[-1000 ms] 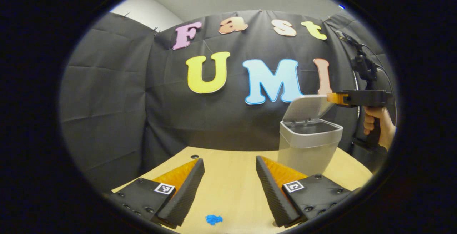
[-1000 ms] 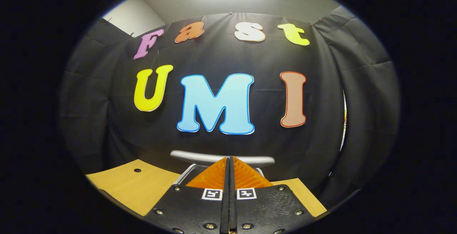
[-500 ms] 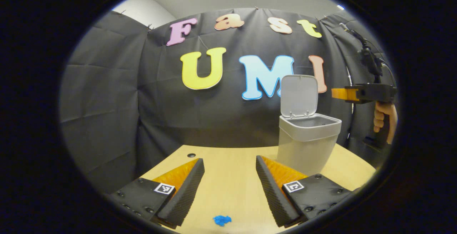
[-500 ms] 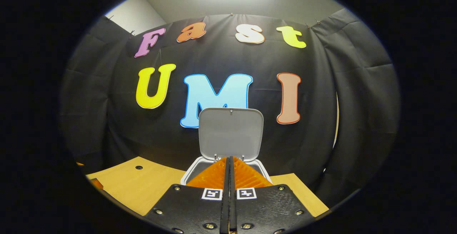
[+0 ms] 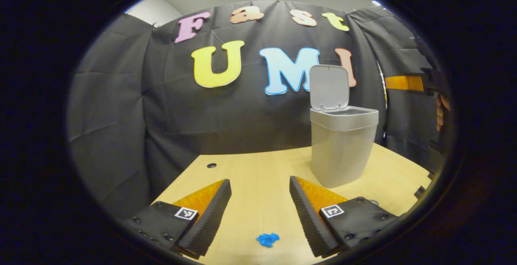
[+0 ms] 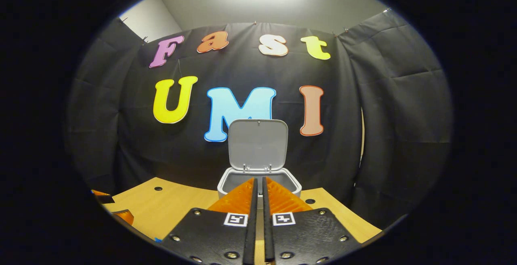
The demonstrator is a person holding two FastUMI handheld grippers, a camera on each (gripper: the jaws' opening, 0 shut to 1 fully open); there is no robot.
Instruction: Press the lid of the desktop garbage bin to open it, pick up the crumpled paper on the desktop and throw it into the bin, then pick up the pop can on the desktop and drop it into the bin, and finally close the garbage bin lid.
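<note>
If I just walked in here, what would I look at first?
Probably the grey bin standing on the wooden table, its lid flipped straight up. Next, the tiny blue scrap lying on the table between the open left gripper's fingers.

Both views face booth wall; bin (image 5: 343, 144) (image 6: 258, 178) shared, nearer right view.

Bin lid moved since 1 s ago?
Yes. The lid swung up from a half-open tilt to upright above the bin rim, against the wall cloth.

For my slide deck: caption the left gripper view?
Open left gripper above blue crumpled paper, bin lid raised.
</note>
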